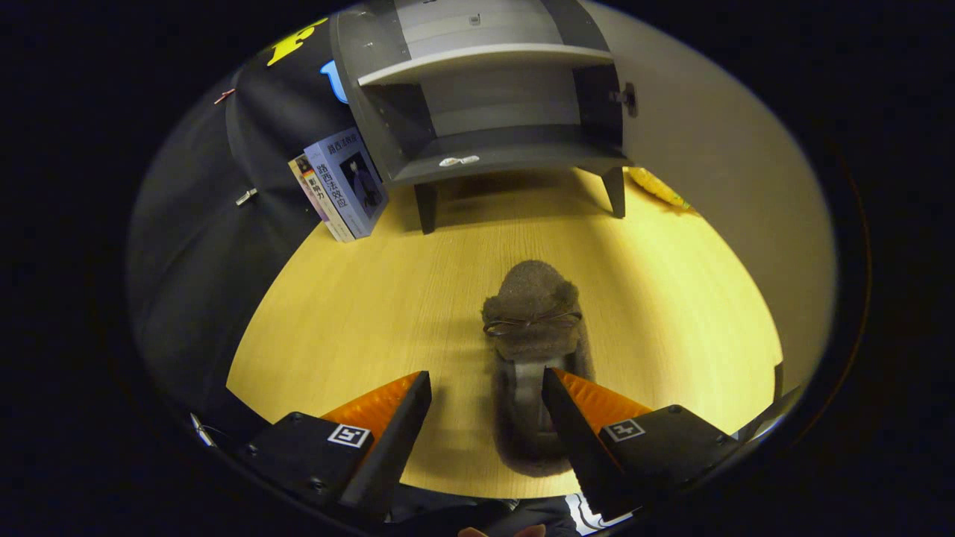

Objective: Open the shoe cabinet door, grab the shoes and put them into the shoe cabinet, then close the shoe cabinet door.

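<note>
The wooden tabletop is spreading out under and ahead of the claw, reaching from the fingers to the far wall. Well beyond the fingers, the shoe cabinet is standing on short dark legs at the far end of the table, and its front is showing open: a pale shelf is crossing the inside, and a dark lower floor is lying beneath it with a small pale item resting near its front lip. Beside the cabinet's left leg, ahead and to the left of the claw, two books are leaning upright against the dark cloth wall. To the right of the cabinet's other leg, a small yellow object is lying on the table; what it is cannot be made out. Nearer, the shoe, a fuzzy brown slipper with a thin bow across its top, is lying flat on the table with its toe pointing toward the cabinet. Its heel end is sitting between the fingers, closer to the right one. The claw is standing wide apart, gripping nothing, with neither finger visibly pressing on the slipper.
</note>
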A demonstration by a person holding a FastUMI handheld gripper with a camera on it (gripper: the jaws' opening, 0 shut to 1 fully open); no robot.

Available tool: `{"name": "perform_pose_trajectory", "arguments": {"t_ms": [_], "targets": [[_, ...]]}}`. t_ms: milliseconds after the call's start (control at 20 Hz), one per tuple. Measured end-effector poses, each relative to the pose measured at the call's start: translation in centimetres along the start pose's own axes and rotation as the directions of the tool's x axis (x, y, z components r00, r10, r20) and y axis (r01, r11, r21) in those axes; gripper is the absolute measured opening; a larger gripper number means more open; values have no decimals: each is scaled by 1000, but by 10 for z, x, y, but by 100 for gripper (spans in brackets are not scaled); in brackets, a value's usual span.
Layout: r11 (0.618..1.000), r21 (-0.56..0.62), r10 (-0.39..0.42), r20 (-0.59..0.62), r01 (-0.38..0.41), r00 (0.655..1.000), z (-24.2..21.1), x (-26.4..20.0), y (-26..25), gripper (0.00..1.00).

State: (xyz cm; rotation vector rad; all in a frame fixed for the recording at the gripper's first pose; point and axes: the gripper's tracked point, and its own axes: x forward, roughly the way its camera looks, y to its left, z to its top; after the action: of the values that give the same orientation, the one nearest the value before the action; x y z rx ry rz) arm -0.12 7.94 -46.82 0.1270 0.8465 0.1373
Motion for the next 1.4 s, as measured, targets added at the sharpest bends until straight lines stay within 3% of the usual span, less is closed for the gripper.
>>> {"name": "perform_pose_trajectory", "arguments": {"t_ms": [100, 200, 400, 650, 950, 1250, 1400], "targets": [[1000, 9, -6, 7, 6, 1000, 1, 21, 0, 97], [999, 11, -49, 30, 48, 998, 2, 41, -7, 85], [988, 7, -153, 123, 153, 981, 20, 60, -25, 53], [987, -51, -139, 176, 150, 975, 28, 64, -22, 13], [992, -41, -105, 212, 116, 972, 66, 20, -15, 13], [998, -33, -50, 269, 61, 962, 146, -64, 5, 13], [996, -55, -49, 308, 69, 950, 197, -103, 13, 13]]}}
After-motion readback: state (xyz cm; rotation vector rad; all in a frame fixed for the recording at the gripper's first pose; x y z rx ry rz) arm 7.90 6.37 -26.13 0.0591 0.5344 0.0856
